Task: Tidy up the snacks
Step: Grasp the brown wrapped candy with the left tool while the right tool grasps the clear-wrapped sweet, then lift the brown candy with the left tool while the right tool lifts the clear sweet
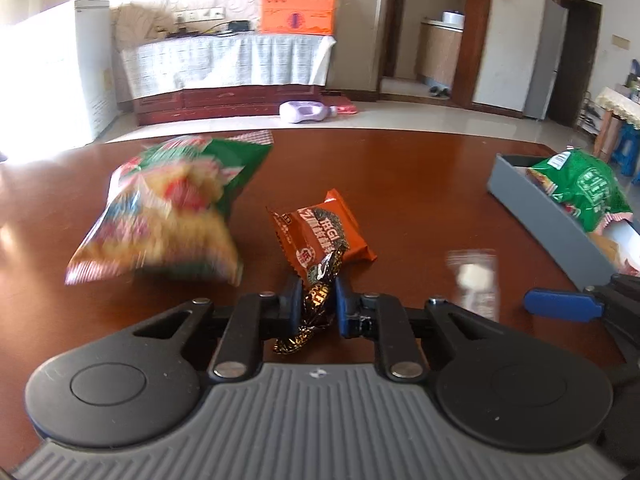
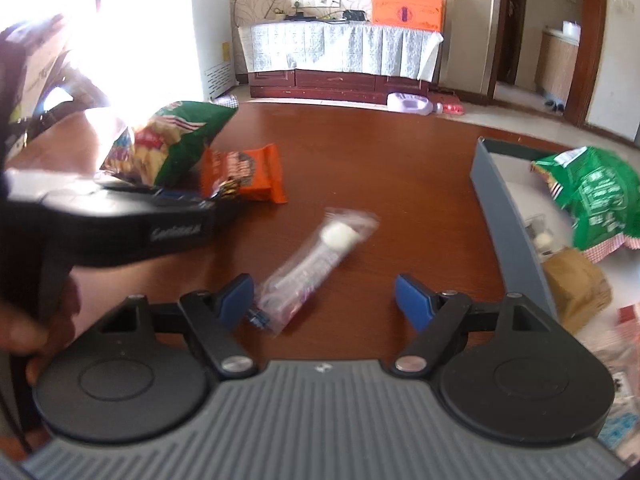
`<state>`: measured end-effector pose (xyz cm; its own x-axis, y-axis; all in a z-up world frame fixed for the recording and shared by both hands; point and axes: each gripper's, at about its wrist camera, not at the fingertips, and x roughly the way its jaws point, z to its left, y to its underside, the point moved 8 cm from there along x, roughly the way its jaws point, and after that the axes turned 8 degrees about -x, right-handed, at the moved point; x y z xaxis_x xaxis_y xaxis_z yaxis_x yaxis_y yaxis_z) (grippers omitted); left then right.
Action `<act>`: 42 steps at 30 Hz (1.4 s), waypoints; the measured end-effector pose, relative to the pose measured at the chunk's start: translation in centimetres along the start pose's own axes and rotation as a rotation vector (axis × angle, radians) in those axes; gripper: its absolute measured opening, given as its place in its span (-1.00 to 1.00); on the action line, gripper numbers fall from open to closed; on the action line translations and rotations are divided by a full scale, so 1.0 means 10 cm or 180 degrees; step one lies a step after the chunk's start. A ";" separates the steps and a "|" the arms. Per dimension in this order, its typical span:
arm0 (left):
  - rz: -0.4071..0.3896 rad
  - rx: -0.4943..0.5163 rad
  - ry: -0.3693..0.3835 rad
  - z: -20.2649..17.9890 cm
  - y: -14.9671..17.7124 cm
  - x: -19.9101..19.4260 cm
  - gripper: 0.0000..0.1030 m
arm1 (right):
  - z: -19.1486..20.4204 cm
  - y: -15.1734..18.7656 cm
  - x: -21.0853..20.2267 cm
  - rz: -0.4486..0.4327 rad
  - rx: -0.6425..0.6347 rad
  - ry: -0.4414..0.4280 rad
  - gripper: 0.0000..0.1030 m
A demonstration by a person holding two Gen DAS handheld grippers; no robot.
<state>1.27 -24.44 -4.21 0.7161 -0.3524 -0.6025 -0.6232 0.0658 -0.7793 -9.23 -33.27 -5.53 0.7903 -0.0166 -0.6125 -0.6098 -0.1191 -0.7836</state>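
My left gripper (image 1: 317,304) is shut on a small dark brown candy wrapper (image 1: 316,300), held just above the table. Beyond it lie an orange-brown snack pack (image 1: 324,232) and a big green chips bag (image 1: 176,204). My right gripper (image 2: 326,300) is open, with a clear packet holding a white sweet (image 2: 312,264) lying between its fingers on the table. The same packet shows blurred in the left wrist view (image 1: 474,280). A grey box (image 2: 508,216) at the right holds a green bag (image 2: 596,200) and other snacks.
The brown wooden table (image 1: 400,184) ends at a far edge with floor beyond. The grey box (image 1: 548,224) stands at the right edge. The left gripper's body (image 2: 120,224) and the hand holding it fill the left of the right wrist view.
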 end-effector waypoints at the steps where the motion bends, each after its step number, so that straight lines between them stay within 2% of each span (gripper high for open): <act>1: 0.0002 -0.0003 -0.0016 0.03 0.00 -0.01 -0.60 | 0.00 -0.01 0.03 0.0014 0.0055 0.0022 0.58; 5: 0.0026 -0.0043 0.0024 0.11 0.02 -0.05 -0.56 | 0.04 -0.06 0.10 0.0033 0.0113 0.0131 0.72; 10: 0.0065 -0.0124 0.0074 0.17 0.00 -0.06 -0.46 | 0.04 -0.06 0.03 0.0066 0.0141 0.0244 0.73; 12: 0.0062 -0.0069 0.0064 0.18 0.01 -0.05 -0.41 | -0.06 -0.02 -0.01 0.0170 0.0253 0.0416 0.73; 14: 0.0069 -0.0064 0.0086 0.17 -0.02 -0.04 -0.33 | -0.11 0.03 -0.07 0.0177 0.0408 0.0356 0.73; 15: 0.0069 -0.0068 0.0088 0.17 -0.02 -0.04 -0.31 | -0.13 0.05 -0.08 0.0200 0.0417 0.0430 0.73; 18: 0.0070 -0.0063 0.0100 0.17 0.03 -0.05 -0.23 | -0.14 0.06 -0.06 0.0174 0.0345 0.0529 0.73; 21: 0.0055 -0.0020 0.0104 0.15 0.08 -0.08 -0.21 | -0.09 0.00 0.01 0.0117 0.0182 0.0436 0.70; 23: 0.0030 0.0021 0.0109 0.15 0.09 -0.08 -0.24 | -0.09 -0.03 0.02 0.0079 0.0196 0.0293 0.47; 24: 0.0028 0.0031 0.0102 0.15 0.09 -0.08 -0.27 | -0.10 -0.04 0.00 0.0084 0.0206 0.0305 0.25; 25: 0.0033 0.0017 0.0121 0.15 0.09 -0.08 -0.50 | -0.10 -0.05 -0.02 0.0070 0.0180 0.0277 -0.19; 26: 0.0045 -0.0007 0.0164 0.15 0.10 -0.09 -0.63 | -0.10 -0.06 -0.03 0.0059 0.0156 0.0259 -0.31; 27: 0.0055 -0.0049 0.0193 0.15 0.10 -0.08 -0.63 | -0.08 -0.05 -0.05 0.0057 0.0122 0.0238 -0.43; 35: 0.0071 0.0042 0.0175 -0.01 0.22 -0.20 -0.65 | 0.08 0.00 -0.21 0.0065 -0.0056 0.0076 -0.56; 42: 0.0007 0.0020 0.0108 -0.13 0.32 -0.39 -0.65 | 0.10 0.04 -0.52 -0.0033 -0.0118 0.0058 -0.57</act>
<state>-3.92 -24.11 -4.10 0.7036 -0.3837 -0.5981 -0.6228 0.0723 -0.7791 -13.64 -32.27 -2.70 0.7978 -0.0332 -0.6020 -0.5991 -0.1560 -0.7853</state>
